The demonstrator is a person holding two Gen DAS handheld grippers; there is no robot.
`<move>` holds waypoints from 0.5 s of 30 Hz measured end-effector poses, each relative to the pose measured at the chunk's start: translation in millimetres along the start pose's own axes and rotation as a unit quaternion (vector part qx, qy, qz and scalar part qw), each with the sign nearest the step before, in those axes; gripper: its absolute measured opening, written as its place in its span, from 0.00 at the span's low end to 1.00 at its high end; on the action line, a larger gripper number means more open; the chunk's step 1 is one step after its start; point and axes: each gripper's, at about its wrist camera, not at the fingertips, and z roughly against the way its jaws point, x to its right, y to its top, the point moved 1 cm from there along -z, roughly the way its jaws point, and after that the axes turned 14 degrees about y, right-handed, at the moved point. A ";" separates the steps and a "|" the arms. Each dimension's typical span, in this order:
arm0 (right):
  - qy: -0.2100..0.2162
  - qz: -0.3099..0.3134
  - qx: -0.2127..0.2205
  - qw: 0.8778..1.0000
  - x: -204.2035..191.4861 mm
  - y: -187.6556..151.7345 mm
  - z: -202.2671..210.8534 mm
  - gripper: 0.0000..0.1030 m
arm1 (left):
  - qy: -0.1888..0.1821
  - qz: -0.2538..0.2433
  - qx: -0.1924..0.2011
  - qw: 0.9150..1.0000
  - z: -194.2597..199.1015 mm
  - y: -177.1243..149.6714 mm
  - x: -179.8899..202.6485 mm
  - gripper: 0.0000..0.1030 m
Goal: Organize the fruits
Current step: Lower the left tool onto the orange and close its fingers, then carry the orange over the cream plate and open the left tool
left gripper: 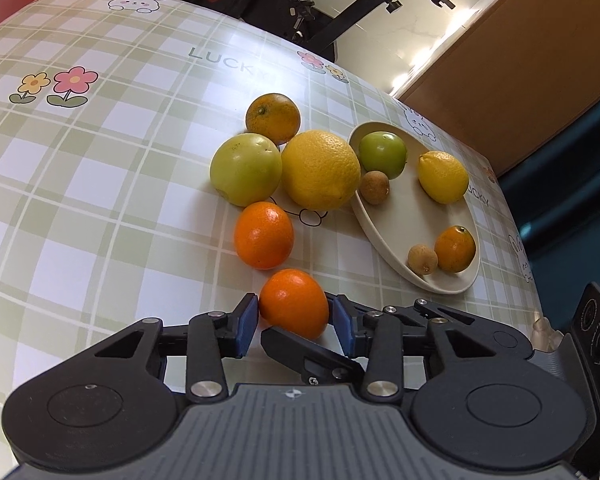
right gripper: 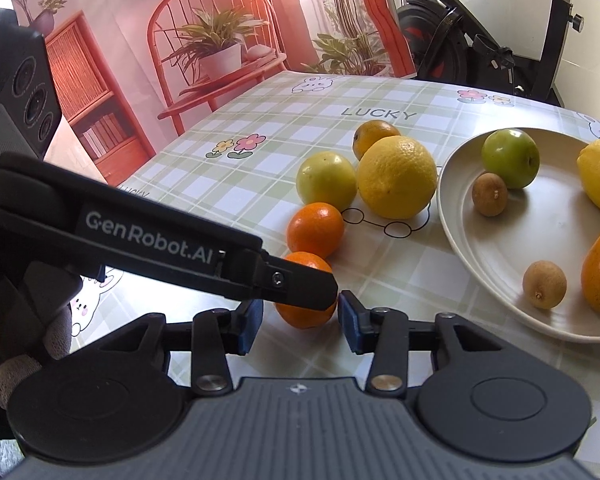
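A small orange (left gripper: 294, 304) lies on the checked tablecloth, nearest of the loose fruit. My left gripper (left gripper: 295, 320) is shut on it, one blue pad pressing each side. My right gripper (right gripper: 300, 322) stands open around the same orange (right gripper: 306, 314), with a gap at its left pad. The left gripper's black finger (right gripper: 300, 280) crosses over the orange in the right wrist view. The cream plate (left gripper: 412, 216) on the right holds a green apple (left gripper: 382, 154), a lemon (left gripper: 443, 177), two brown longans and a small oblong orange (left gripper: 455, 249).
Loose on the cloth beyond the held fruit are another small orange (left gripper: 264, 236), a pale green apple (left gripper: 246, 170), a big yellow citrus (left gripper: 320, 170) and an orange (left gripper: 273, 118) behind them. An exercise bike (right gripper: 480, 48) stands past the table's far edge.
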 end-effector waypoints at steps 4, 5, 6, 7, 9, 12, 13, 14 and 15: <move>-0.001 -0.009 0.005 1.000 3.7 0.1 0.3 0.43 | -0.006 0.006 0.002 1.000 -4.1 -1.3 -2.4 0.40; 0.000 -0.010 0.006 1.000 4.5 0.1 0.3 0.43 | -0.005 0.003 0.004 1.000 -4.4 -1.6 -1.6 0.40; 0.001 -0.010 0.006 1.000 5.1 0.1 0.0 0.42 | -0.004 0.001 0.005 1.000 -4.3 -1.6 -0.6 0.39; 0.001 -0.011 0.007 1.000 5.3 -0.1 0.0 0.41 | -0.003 0.000 0.006 1.000 -4.6 -1.6 0.4 0.39; 0.001 -0.011 0.008 1.000 5.6 0.3 -0.9 0.41 | 0.000 -0.004 0.008 1.000 -4.8 -1.5 2.9 0.39; 0.002 -0.010 0.011 1.000 5.5 -1.3 0.1 0.40 | 0.004 -0.008 0.008 1.000 -3.8 -1.2 5.5 0.39; 0.002 -0.011 0.012 1.000 5.6 -1.9 0.8 0.39 | 0.004 -0.010 0.010 1.000 -2.5 -1.1 6.8 0.39; 0.000 -0.010 0.013 1.000 5.3 -2.1 1.6 0.38 | 0.004 -0.013 0.014 1.000 -0.4 -0.8 8.2 0.39; -0.001 -0.008 0.015 1.000 4.4 -1.9 3.2 0.38 | 0.003 -0.017 0.019 1.000 2.9 -0.2 10.1 0.39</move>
